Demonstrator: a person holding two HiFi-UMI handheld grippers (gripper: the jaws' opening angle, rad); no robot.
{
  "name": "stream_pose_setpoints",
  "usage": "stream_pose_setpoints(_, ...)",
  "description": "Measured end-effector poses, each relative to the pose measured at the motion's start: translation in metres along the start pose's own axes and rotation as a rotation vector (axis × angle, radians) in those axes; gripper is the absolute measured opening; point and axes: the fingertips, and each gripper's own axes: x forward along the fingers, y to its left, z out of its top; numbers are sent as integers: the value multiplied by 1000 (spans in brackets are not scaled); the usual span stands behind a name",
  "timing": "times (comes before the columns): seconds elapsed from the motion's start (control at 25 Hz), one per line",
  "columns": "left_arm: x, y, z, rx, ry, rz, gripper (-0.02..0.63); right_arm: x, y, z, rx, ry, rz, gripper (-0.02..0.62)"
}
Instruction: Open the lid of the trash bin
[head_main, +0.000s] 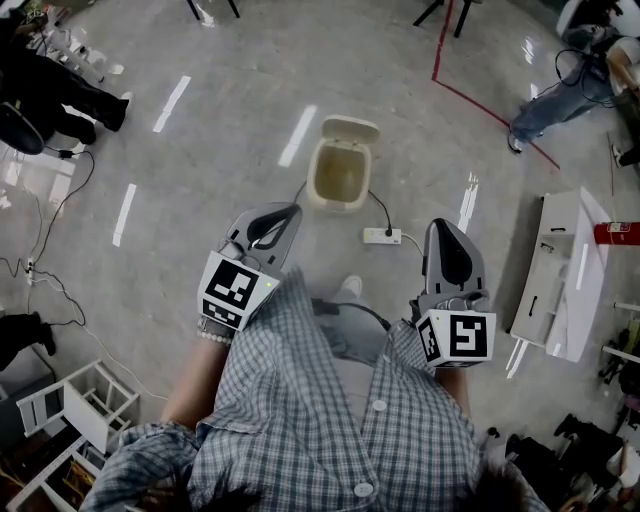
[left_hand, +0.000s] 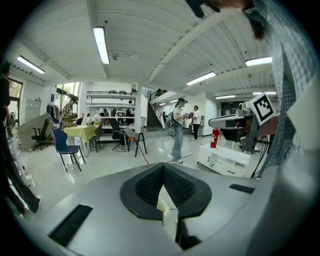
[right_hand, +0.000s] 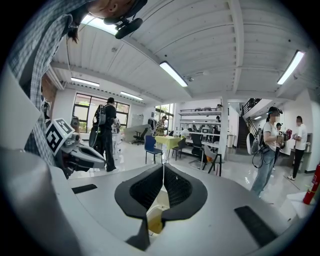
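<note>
Standing on the floor (head_main: 200, 150) ahead of the person, the bin (head_main: 338, 175) has its lid (head_main: 352, 128) tipped up and back, so the inside shows. A power strip (head_main: 381, 236) lies just beside it. The left gripper (head_main: 288, 212) and right gripper (head_main: 440, 226) hang near the chest, well short of the bin, each with fingertips pressed together on nothing.

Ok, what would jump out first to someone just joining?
The beige trash bin on the floor ahead, its lid already tipped up and open. Nearer the person, the left gripper and right gripper hang clear of it, both shut and empty.
</note>
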Motion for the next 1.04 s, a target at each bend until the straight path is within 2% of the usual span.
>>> stream_pose_setpoints(1.04,-3,-8,-8,-5,12,-9,-2,-7,5,-10,-2,20,10,21)
